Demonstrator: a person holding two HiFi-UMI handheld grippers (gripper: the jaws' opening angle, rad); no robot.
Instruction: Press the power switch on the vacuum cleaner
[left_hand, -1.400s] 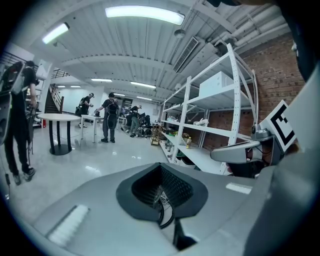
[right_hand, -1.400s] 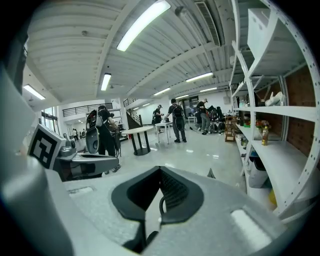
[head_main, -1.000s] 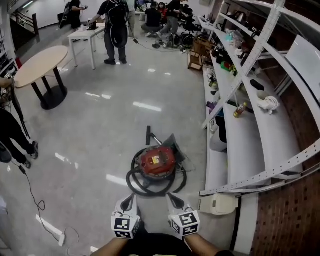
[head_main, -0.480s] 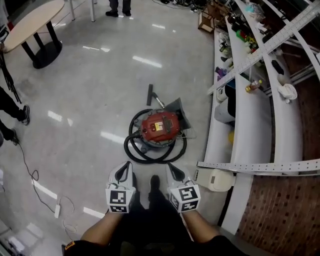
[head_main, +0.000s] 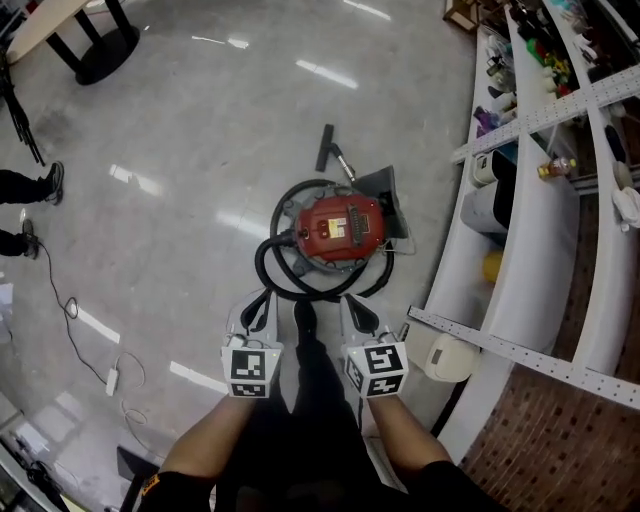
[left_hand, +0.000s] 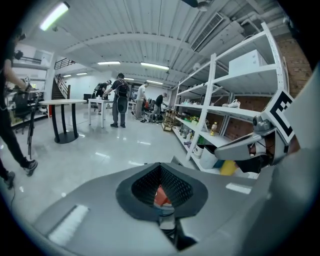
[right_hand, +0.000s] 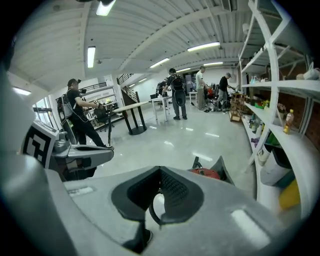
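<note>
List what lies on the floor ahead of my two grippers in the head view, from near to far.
black hose → red vacuum cleaner → floor nozzle → round table base

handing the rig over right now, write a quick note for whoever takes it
Left gripper: jaws together, holding nothing, low in front of the body.
Right gripper: the same, jaws together, empty.
The red vacuum cleaner sits on the floor just ahead, with its black hose looped round it and the shelving to its right.
Done: standing over it; neither gripper touches it.
Left: bring one gripper down onto the power switch. I cannot pick the switch out in any view, so find it first.
</note>
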